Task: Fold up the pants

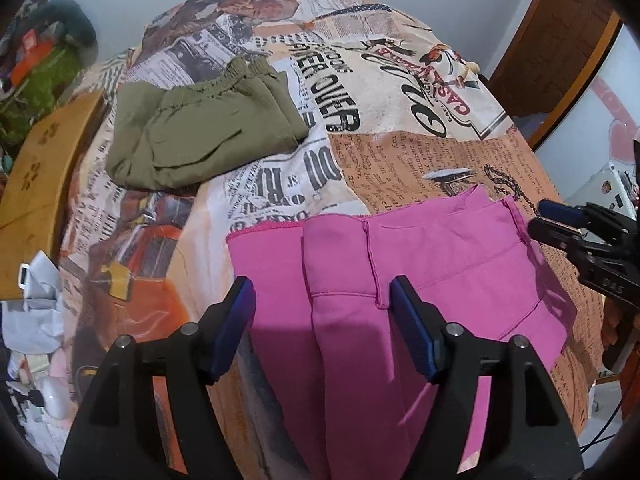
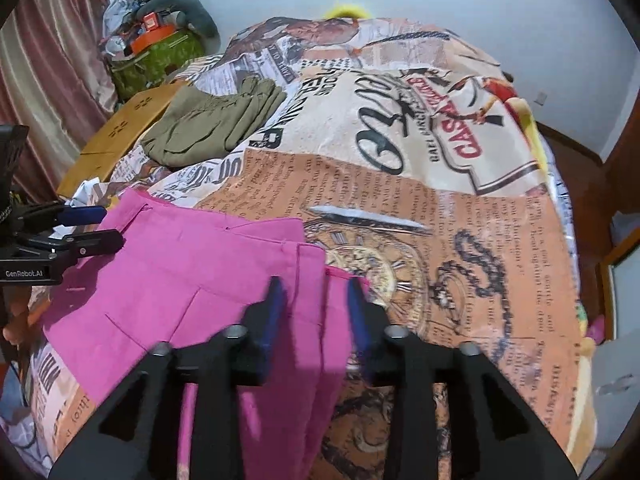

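Note:
Pink pants (image 1: 400, 264) lie partly folded on the near part of a bed with a newspaper-print cover (image 1: 400, 152). My left gripper (image 1: 322, 300) hangs open above their left part, with its blue pads well apart and the fabric lying under them. In the right wrist view my right gripper (image 2: 316, 296) stands open over the right edge of the pink pants (image 2: 180, 272), a strip of fabric between its pads without being pinched. Each gripper shows in the other's view: the right gripper (image 1: 534, 216) at the waist edge, the left gripper (image 2: 108, 227) at the left side.
Folded olive-green pants (image 1: 200, 136) rest further back on the cover (image 2: 440, 200), also seen as olive-green pants (image 2: 212, 128). A wooden board (image 1: 40, 168) borders the bed's left side, with a green bag (image 2: 160, 56) and clutter behind. A wooden door (image 1: 560, 40) stands at right.

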`<state>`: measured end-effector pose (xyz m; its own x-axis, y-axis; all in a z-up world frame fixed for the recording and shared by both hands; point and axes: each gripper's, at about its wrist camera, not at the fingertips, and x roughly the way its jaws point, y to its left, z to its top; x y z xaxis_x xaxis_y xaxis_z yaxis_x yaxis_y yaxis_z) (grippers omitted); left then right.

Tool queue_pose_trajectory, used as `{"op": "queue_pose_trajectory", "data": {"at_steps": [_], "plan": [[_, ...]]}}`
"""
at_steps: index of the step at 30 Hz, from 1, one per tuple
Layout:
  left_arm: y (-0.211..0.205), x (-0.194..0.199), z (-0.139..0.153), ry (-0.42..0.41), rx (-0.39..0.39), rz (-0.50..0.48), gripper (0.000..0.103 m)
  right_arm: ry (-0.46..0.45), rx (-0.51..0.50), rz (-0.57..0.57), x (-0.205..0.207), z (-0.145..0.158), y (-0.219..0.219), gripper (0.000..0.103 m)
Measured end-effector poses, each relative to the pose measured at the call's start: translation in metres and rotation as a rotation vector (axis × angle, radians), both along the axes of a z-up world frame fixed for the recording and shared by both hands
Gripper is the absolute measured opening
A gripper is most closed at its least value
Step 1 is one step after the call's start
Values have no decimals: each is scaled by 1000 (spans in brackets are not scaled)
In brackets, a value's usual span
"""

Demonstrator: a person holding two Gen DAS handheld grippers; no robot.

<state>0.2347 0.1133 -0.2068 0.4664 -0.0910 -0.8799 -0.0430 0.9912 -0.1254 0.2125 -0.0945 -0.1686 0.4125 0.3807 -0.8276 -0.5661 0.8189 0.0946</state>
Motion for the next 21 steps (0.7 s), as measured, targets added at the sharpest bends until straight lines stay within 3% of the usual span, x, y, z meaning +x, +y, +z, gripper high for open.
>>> {"op": "queue_pose_trajectory", "data": {"at_steps": [5,10,13,17,21], "plan": [[8,-9,13,-34,20,27,77,10,59,-29,-5,10,-15,63],[14,-20,9,-7,50,32,78,78,83,-44,-5,-8,-20,64],[21,-26,0,17,8,52,84,143,55,-63,1,-28,-19,64],[25,-31,-12,33,-11,57,90,209,128,-80,5,-39,-27,64],[29,-29,-23,56,-102,79,90,230,152,-76,8,-43,-26,64]]}}
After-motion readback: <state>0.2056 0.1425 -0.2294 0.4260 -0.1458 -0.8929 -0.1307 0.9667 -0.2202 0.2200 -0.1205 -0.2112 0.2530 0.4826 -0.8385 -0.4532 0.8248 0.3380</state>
